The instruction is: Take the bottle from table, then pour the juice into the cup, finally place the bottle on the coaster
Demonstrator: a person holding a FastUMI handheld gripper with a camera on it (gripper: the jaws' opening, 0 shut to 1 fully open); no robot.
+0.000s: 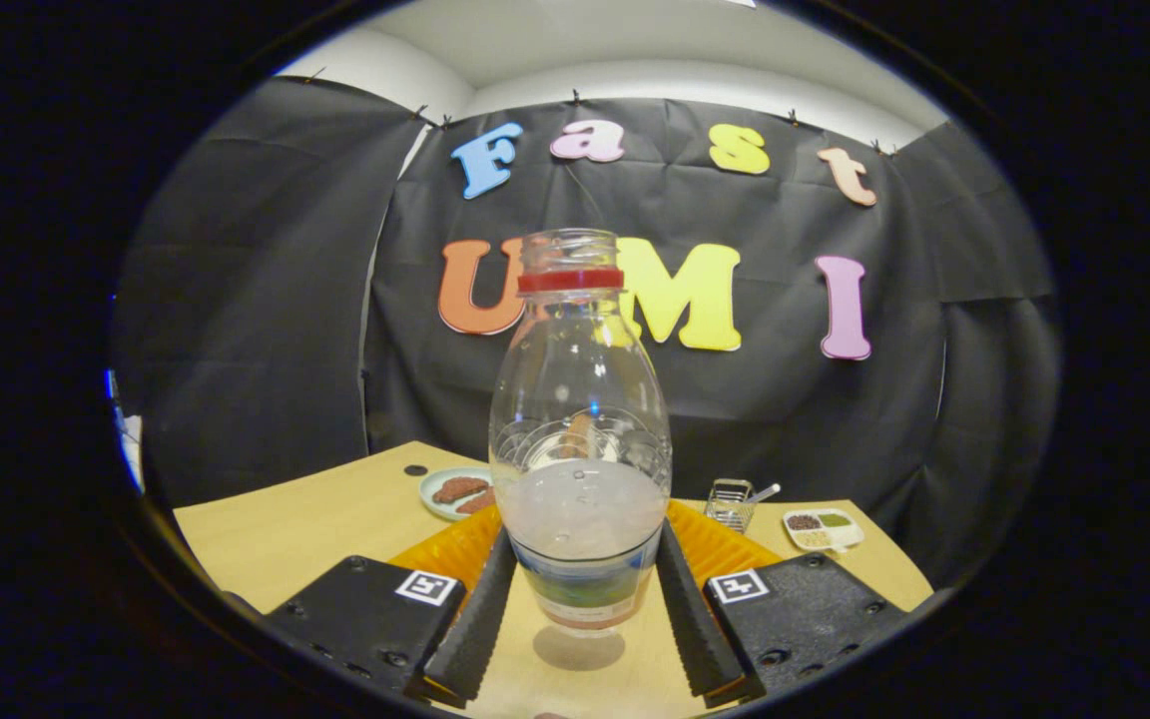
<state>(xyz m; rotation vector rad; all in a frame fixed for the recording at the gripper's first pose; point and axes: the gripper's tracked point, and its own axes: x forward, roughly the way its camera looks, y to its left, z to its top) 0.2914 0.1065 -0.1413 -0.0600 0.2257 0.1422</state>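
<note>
Tongs (pixel 580 609): both fingers pressed against the lower sides of the bottle, pinching it.
Clear plastic bottle with red neck ring (pixel 580 439): between the fingers, upright, cap off, cloudy pale juice filling roughly the lower third; shadow on the light wooden table (pixel 286 529) beneath the base suggests lifted clear.
Orange ribbed coaster (pixel 725 544): just beyond the fingers, behind the bottle.
Step in hand: judged as carry, grasp done, pour not begun.
Next move: find the cup, bring the neck over its rim, tilt slowly.
Beyond the tongs: pale round plate of brown pieces (pixel 455 491); small wire basket (pixel 732 502); white divided dish (pixel 823 527).
Hard to make out: coaster's middle hidden by bottle; label blurred.
</note>
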